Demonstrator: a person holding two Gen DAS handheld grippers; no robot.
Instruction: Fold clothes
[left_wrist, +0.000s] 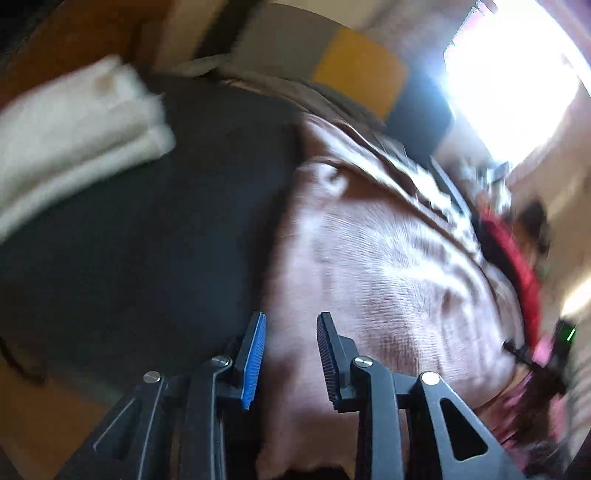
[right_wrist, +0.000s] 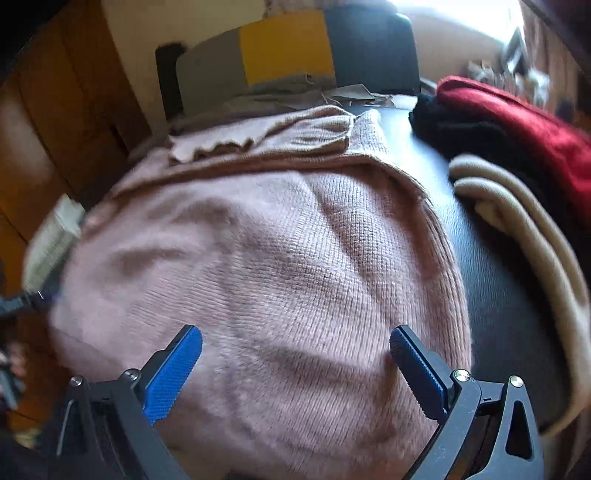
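Note:
A dusty-pink knitted sweater lies spread on a black padded surface, with one part folded over at its far end. My right gripper hovers over the near part of the sweater, its blue-padded fingers wide apart and holding nothing. In the left wrist view the same sweater fills the right half, blurred by motion. My left gripper is at the sweater's left edge, where knit meets the black surface. Its fingers stand a narrow gap apart, with no cloth pinched between them.
A folded white cloth lies on the black surface at the left. A cream garment, a black one and a dark red one are stacked at the right. A grey, yellow and dark cushion stands behind, beside wooden furniture.

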